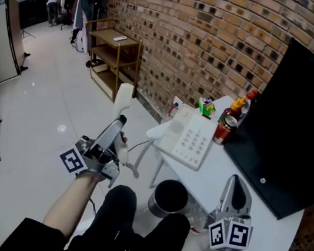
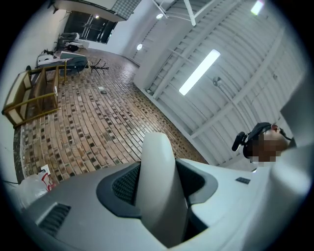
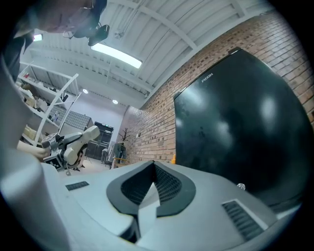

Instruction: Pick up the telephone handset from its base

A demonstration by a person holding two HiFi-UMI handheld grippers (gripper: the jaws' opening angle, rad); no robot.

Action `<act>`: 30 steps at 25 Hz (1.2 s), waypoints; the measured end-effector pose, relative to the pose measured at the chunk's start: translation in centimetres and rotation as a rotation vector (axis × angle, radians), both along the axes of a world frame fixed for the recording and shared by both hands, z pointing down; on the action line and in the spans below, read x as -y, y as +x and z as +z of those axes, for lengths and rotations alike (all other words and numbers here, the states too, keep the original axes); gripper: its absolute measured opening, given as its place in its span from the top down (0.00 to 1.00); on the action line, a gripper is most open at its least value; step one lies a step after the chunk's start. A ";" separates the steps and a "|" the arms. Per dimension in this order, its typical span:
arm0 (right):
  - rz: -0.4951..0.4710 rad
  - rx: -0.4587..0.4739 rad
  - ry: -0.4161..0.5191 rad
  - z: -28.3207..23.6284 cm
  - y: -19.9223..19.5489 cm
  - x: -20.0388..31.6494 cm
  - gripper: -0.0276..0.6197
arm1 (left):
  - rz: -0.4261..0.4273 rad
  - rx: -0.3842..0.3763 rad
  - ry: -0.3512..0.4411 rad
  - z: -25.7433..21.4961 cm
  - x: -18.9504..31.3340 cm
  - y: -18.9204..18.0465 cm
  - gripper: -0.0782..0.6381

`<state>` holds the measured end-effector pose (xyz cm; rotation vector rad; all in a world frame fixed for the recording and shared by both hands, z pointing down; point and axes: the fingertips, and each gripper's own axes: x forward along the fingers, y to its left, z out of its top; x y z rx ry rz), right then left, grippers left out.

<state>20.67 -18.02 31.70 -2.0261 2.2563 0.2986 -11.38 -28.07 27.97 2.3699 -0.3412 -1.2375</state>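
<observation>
White table (image 1: pixel 227 174) holds base (image 1: pixel 188 138); left gripper (image 1: pixel 115 128) clamps handset (image 1: pixel 124 95), cord (image 1: pixel 131 168) partly hidden; right gripper (image 1: pixel 237 181) closed, empty.

Handset (image 1: pixel 124 97) and telephone base (image 1: pixel 187 139) off-white, keys pale grey. Bench (image 1: pixel 259 228) white. Monitor (image 1: pixel 299 128), frame right, flat black. Wall (image 1: pixel 190 32) mottled brown brick with dark and tan patches. Floor (image 1: pixel 46 109) glossy pale grey. Can (image 1: pixel 225 130) red. Left gripper (image 1: pixel 119 129) and right gripper (image 1: pixel 238 183) cubes carry black-and-white square markers.
</observation>
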 end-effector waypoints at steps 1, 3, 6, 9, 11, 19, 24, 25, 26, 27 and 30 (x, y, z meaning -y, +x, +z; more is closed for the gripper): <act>-0.005 -0.005 0.005 -0.2 -0.2 0.0 0.94 | 0.010 -0.004 -0.001 0.0 -0.1 0.2 0.60; -0.005 -0.014 0.005 -0.4 -0.3 0.0 0.94 | 0.024 -0.002 0.001 -0.1 -0.2 0.5 0.60; 0.004 -0.007 0.000 -0.2 0.1 0.0 0.94 | 0.031 0.001 0.005 -0.2 -0.3 0.5 0.60; 0.010 0.001 -0.002 0.1 0.5 0.0 0.94 | 0.033 -0.002 0.009 -0.1 -0.3 0.4 0.60; 0.011 0.002 -0.002 0.2 0.5 0.0 0.94 | 0.033 -0.003 0.010 -0.1 -0.3 0.4 0.60; 0.009 0.006 -0.001 0.2 0.5 -0.1 0.94 | 0.043 0.009 0.015 0.0 -0.6 0.8 0.60; 0.019 0.020 0.021 -0.3 0.8 -0.4 0.94 | 0.025 0.046 0.030 0.2 -0.9 1.2 0.59; 0.020 0.023 0.023 -0.3 0.8 -0.4 0.94 | 0.023 0.055 0.034 0.3 -0.9 1.3 0.59; 0.019 0.023 0.021 -0.3 0.9 -0.4 0.94 | 0.023 0.062 0.037 0.4 -1.0 1.4 0.60; 0.019 0.021 0.019 -0.2 0.9 -0.3 0.94 | 0.025 0.067 0.039 0.5 -1.1 1.5 0.60; 0.023 0.027 0.021 -0.1 0.7 -0.3 0.94 | 0.032 0.068 0.040 0.6 -1.1 1.5 0.60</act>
